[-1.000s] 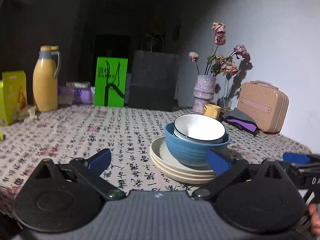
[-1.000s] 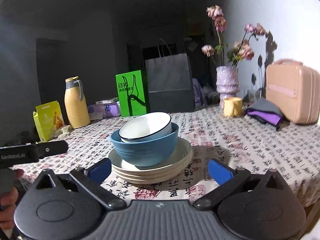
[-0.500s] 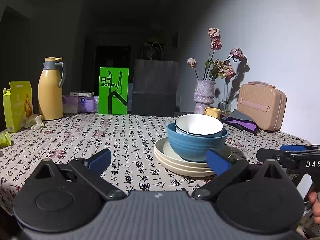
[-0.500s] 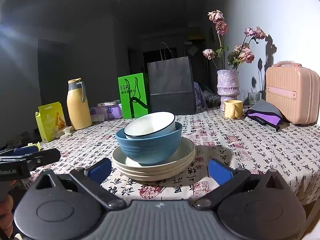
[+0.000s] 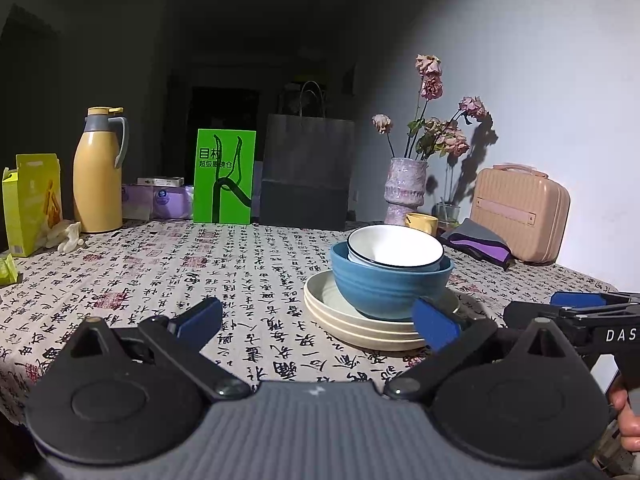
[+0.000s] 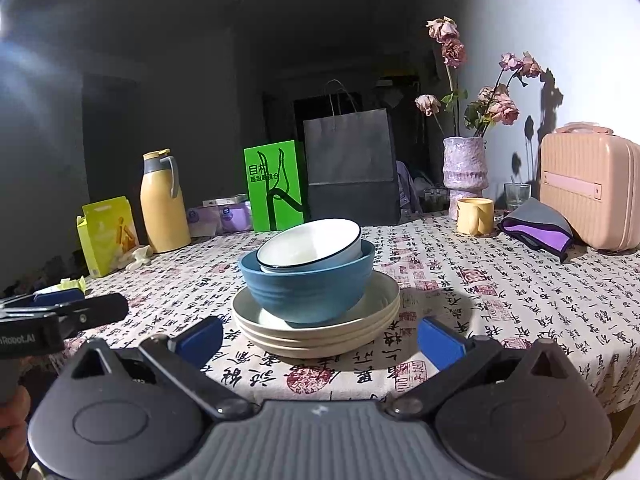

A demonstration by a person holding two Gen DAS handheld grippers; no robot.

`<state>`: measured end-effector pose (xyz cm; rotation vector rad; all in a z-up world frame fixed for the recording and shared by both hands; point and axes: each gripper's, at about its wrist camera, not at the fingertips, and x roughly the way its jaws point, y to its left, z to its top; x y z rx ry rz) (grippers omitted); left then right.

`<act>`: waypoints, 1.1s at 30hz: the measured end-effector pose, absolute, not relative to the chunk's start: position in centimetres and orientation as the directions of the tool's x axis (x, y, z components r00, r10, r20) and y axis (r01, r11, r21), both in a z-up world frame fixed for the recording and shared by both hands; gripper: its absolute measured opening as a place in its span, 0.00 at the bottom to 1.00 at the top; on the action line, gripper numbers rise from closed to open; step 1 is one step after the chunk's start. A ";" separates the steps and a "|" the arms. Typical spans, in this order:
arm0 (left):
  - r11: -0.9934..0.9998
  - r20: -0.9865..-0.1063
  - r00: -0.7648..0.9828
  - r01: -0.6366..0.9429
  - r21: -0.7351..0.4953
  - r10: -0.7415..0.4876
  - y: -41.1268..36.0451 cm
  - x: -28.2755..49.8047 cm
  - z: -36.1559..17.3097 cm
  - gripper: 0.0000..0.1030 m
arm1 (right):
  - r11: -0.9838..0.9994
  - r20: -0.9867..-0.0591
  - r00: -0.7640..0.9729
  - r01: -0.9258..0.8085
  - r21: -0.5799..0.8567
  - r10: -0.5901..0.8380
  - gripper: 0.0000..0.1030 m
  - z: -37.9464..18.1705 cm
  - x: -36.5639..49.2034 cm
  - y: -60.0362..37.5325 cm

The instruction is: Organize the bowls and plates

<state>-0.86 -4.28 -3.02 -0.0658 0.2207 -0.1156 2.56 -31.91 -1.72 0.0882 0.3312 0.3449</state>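
A white bowl with a dark rim (image 5: 394, 248) (image 6: 310, 245) sits tilted inside a blue bowl (image 5: 390, 286) (image 6: 308, 288), which stands on a stack of cream plates (image 5: 360, 324) (image 6: 316, 332) near the table's front edge. My left gripper (image 5: 318, 322) is open and empty, low in front of the table, with the stack just past its right fingertip. My right gripper (image 6: 320, 338) is open and empty too, the stack centred beyond its fingers. Each gripper shows at the side of the other's view, held by a hand.
The table has a calligraphy-print cloth (image 5: 200, 272). Along the back stand a yellow thermos (image 5: 100, 172), a green box (image 5: 224, 176), a dark paper bag (image 5: 308, 172), a vase of dried roses (image 5: 404, 192), a yellow mug (image 6: 474, 216) and a pink case (image 5: 520, 216). A yellow carton (image 5: 32, 204) is at left.
Both cameras have dropped lower and drawn back slightly, so the table is seen more edge-on. The bowls and plates have not moved. Both grippers stay open.
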 end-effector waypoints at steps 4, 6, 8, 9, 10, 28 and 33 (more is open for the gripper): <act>0.991 -0.215 0.969 0.108 -0.079 -0.122 -4.3 -0.9 -3.0 1.00 | 0.937 -0.303 0.887 -0.320 0.138 0.348 1.00 -1.7 2.5 -31.8; 0.991 -0.217 0.969 0.106 -0.077 -0.121 -4.3 -0.9 -3.0 1.00 | 0.937 -0.304 0.887 -0.321 0.138 0.348 1.00 -1.7 2.6 -31.8; 0.991 -0.217 0.968 0.107 -0.077 -0.122 -4.3 -0.9 -3.0 1.00 | 0.937 -0.303 0.887 -0.320 0.139 0.348 1.00 -1.7 2.6 -31.8; 0.991 -0.218 0.969 0.107 -0.077 -0.121 -4.3 -0.9 -3.0 1.00 | 0.937 -0.303 0.887 -0.320 0.139 0.348 1.00 -1.7 2.6 -31.8; 0.991 -0.217 0.969 0.107 -0.077 -0.122 -4.3 -0.9 -3.0 1.00 | 0.937 -0.304 0.887 -0.319 0.140 0.348 1.00 -1.7 2.6 -31.8; 0.991 -0.212 0.969 0.114 -0.075 -0.128 -4.3 -0.9 -3.0 1.00 | 0.937 -0.302 0.887 -0.322 0.139 0.349 1.00 -1.7 2.6 -31.7; 0.990 -0.208 0.969 0.119 -0.070 -0.132 -4.4 -1.0 -3.0 1.00 | 0.937 -0.302 0.887 -0.321 0.138 0.349 1.00 -1.7 2.5 -31.7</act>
